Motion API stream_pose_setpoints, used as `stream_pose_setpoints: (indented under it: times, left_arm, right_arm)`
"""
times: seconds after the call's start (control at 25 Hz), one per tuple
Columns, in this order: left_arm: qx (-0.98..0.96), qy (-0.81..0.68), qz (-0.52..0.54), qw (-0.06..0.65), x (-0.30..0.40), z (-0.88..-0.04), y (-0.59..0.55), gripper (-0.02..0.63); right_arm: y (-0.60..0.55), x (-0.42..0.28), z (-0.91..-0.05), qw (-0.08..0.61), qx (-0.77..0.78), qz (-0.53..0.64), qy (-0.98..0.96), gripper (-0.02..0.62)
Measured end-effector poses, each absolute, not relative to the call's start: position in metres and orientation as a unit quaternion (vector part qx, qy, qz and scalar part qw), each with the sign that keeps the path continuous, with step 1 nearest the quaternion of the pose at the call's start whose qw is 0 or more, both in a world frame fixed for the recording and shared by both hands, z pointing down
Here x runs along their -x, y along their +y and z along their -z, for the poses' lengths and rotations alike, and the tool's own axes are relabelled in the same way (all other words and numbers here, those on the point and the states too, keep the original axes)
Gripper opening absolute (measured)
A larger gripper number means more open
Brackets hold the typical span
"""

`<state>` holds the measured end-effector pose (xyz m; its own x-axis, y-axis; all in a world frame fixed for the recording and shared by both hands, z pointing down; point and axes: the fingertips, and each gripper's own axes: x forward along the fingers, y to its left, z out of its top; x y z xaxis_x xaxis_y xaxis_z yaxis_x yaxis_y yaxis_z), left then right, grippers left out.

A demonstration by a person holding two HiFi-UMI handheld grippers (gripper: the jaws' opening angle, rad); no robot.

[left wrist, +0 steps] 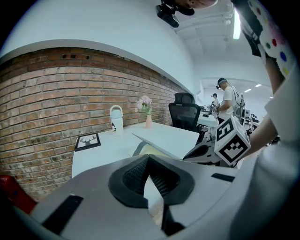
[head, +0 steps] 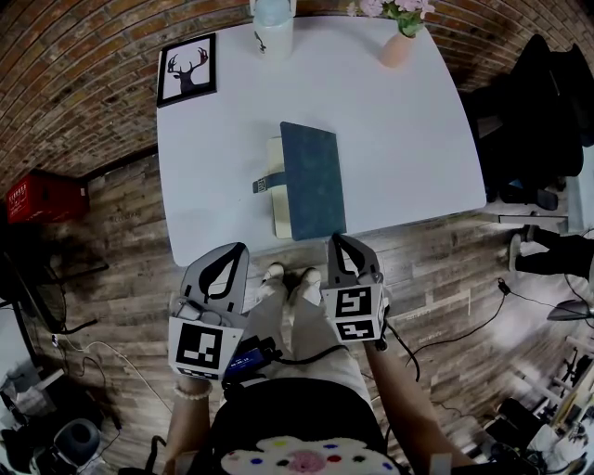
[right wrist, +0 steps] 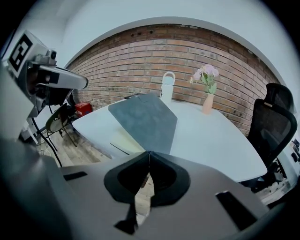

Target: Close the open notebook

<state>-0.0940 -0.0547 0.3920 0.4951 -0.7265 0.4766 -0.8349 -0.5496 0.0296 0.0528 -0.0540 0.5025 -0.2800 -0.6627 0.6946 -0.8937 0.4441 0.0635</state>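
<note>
Here, a white table (head: 408,139) fills the head view, with a brick wall behind its far edge and plank flooring off its near edge. The notebook (head: 313,181) lies on the table just in from the middle of its near edge. Its dark blue cover (right wrist: 145,119) is tilted up rather than flat, and a strip of cream pages (head: 275,199) is bared on the table's left-hand side of it. A dark elastic band (head: 269,183) with a small tag trails across those pages. Both tools hang off the table's near edge, above the person's lap and clear of the notebook. The left gripper (head: 237,250) has its jaws drawn together with nothing between them, and the right gripper (head: 336,239) likewise has its tips meeting on nothing. A framed deer picture (head: 187,69) sits at the table's far left corner, a pale bottle (head: 273,28) stands at its far edge, and a pink vase (head: 397,46) of flowers stands toward its far right. The cover looks like a thin, fairly stiff board, light enough to swing on its spine under a gentle push. The likely contact is its raised free edge or upper face, pressed down with closed tips rather than pinched. The table top looks smooth, so the notebook could well slide unless its pages are steadied.
</note>
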Motion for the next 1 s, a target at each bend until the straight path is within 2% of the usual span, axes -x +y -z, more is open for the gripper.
stream_pose_setpoints:
  times: [0.44,1.0]
  left_arm:
    - [-0.854,-0.456,-0.211,0.131,0.096,-0.396,-0.056,0.015]
    - [-0.869,-0.443,-0.190,0.116,0.085,-0.378,-0.066,0.015]
  right_arm:
    - [-0.065,-0.068,-0.511,0.319,-0.525,-0.206,-0.761,0.032]
    - [-0.081,-0.056,-0.457,0.233,-0.532,-0.197,-0.790,0.032]
